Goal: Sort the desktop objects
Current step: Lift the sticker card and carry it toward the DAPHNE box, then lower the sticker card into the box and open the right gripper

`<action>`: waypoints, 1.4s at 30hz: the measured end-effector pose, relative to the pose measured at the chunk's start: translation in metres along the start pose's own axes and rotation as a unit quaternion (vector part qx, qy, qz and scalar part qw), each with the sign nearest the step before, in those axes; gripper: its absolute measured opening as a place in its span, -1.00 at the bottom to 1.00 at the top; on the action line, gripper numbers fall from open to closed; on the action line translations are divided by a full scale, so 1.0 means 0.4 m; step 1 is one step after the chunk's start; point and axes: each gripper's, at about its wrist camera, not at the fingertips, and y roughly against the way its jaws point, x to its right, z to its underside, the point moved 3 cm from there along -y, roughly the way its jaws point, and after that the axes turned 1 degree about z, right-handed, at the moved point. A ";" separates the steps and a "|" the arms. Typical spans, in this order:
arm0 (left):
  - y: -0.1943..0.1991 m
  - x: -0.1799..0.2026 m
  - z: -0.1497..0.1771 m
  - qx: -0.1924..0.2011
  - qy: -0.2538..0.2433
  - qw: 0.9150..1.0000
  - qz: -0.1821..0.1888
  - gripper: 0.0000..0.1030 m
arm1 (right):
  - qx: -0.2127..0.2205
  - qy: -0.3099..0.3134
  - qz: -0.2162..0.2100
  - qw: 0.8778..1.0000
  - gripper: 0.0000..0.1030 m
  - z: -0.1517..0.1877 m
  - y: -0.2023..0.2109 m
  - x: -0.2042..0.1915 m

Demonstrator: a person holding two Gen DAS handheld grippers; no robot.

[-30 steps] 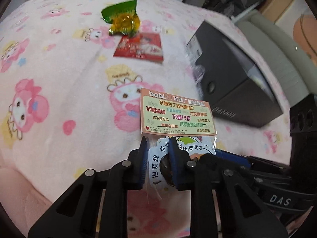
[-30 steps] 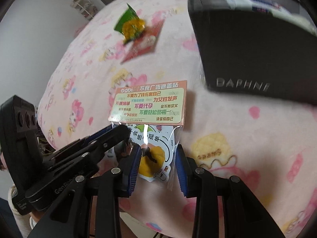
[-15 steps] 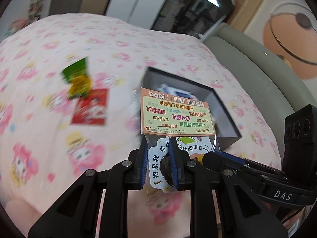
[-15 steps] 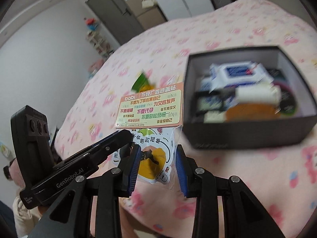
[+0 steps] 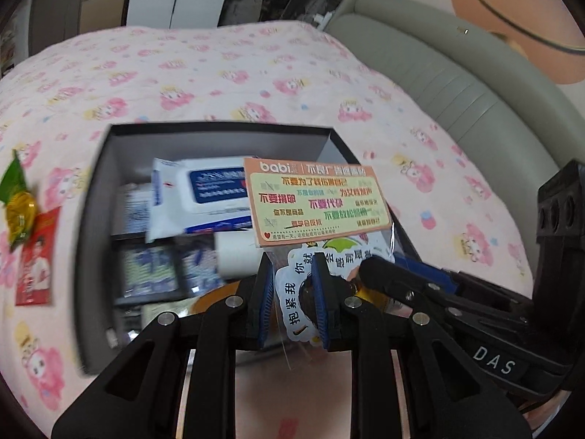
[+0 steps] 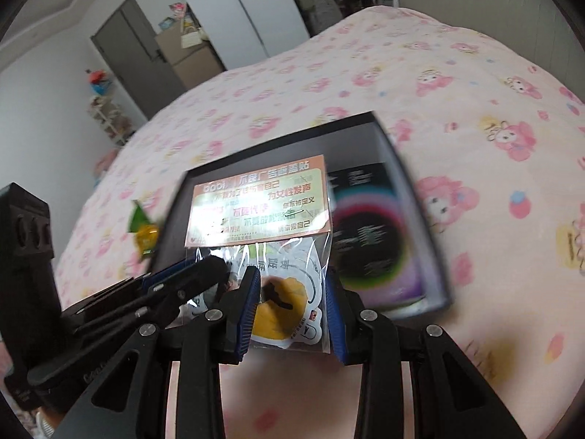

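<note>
Obscuring blurred box (image 5: 91,226) contents: sticker pack (image 5: 314,201).

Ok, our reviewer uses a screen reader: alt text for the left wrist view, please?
The left tongs grip a clear sticker packet above an open dark box on a pink cartoon-print blanket. The box holds a wipes pack; a green-and-yellow candy lies outside.
</note>
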 end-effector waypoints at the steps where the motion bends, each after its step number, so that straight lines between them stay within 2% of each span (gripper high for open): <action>1: -0.021 0.002 -0.003 -0.006 0.002 1.000 -0.001 -0.62 | 0.000 0.002 0.007 1.000 -0.39 -0.007 -0.012 0.012; 4: -0.075 0.009 -0.008 -0.024 0.002 1.000 -0.006 -0.62 | 0.005 0.000 0.020 1.000 -0.39 -0.014 -0.025 0.039; 9: -0.130 0.035 0.004 -0.056 -0.026 0.998 -0.018 -0.56 | 0.019 -0.008 0.032 0.999 -0.39 -0.006 -0.018 0.063; 17: -0.094 0.017 0.011 -0.020 0.004 0.998 -0.059 -0.56 | 0.038 -0.021 0.051 0.998 -0.39 0.007 -0.008 0.098; 19: -0.108 0.023 0.019 -0.038 0.000 0.998 -0.056 -0.56 | 0.032 -0.022 0.050 0.998 -0.39 0.017 -0.013 0.093; 21: -0.129 0.036 0.033 -0.061 -0.006 0.997 -0.046 -0.70 | 0.027 -0.023 0.050 0.998 -0.39 0.028 -0.013 0.088; 24: -0.132 0.038 0.044 -0.066 -0.005 0.997 -0.039 -0.71 | 0.033 -0.018 0.060 0.997 -0.39 0.034 -0.001 0.086; 28: -0.087 0.026 0.046 -0.050 0.007 0.998 -0.024 -0.71 | 0.037 -0.021 0.053 0.998 -0.38 0.040 0.019 0.083; 36: 0.087 0.057 0.050 0.012 -0.034 0.999 -0.033 -0.66 | 0.044 0.004 0.044 0.998 -0.36 0.067 0.081 0.000; 42: 0.224 0.054 0.083 0.050 -0.045 0.997 -0.039 -0.63 | 0.057 0.024 0.039 0.997 -0.35 0.090 0.156 -0.076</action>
